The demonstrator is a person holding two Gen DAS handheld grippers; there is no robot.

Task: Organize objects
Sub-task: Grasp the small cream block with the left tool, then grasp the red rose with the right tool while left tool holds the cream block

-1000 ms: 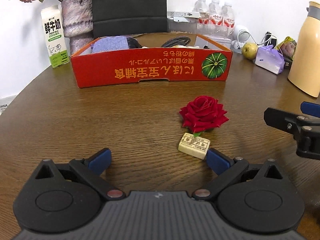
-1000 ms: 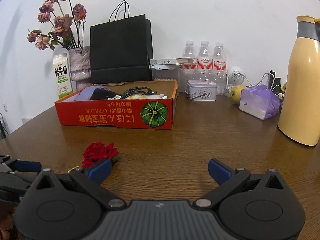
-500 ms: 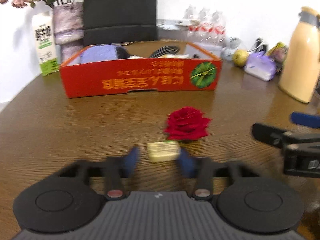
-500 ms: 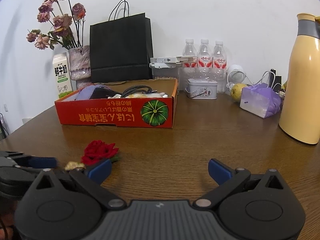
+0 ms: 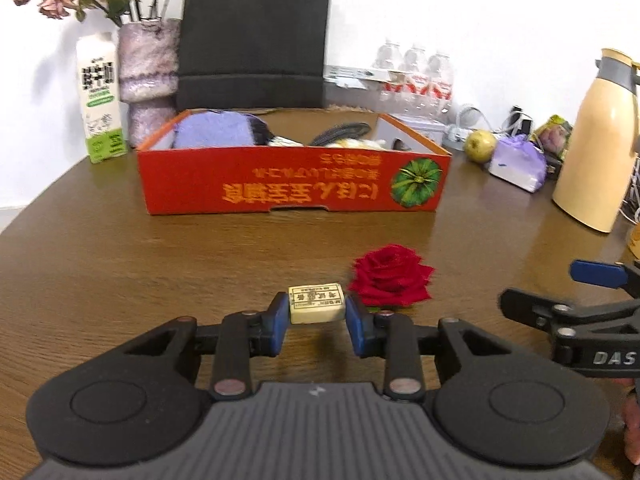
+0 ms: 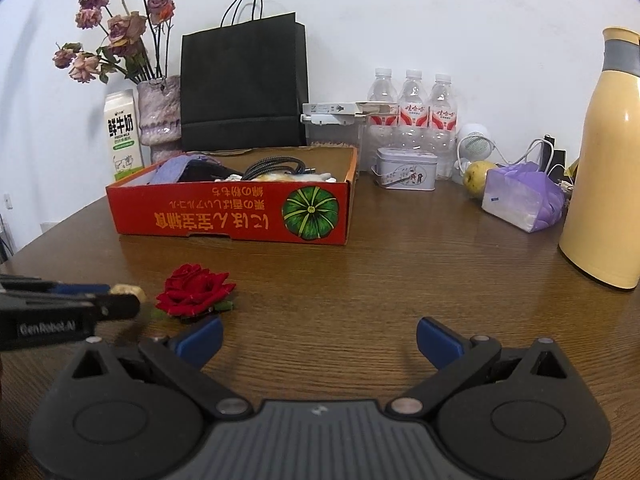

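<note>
Pinching cream eraser (image 5: 317, 303) endwise, left gripper (image 5: 317, 316) suits carrying to red box (image 5: 294, 190); right gripper (image 6: 318, 338) spread, empty, near rose (image 6: 194, 290), likely next.

I saw a small cream eraser block (image 5: 316, 303), printed label up, pinched level between my left gripper's pads (image 5: 279, 317), just beside a red rose (image 5: 391, 275) lying on the table.

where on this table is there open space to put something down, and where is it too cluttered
Bare wood lies between the red cardboard box and the right tongs, running right to the yellow thermos. More shows left of the red rose, in front of the box. The back edge is crowded: milk carton, black paper bag, water bottles, tin, purple pouch.
</note>
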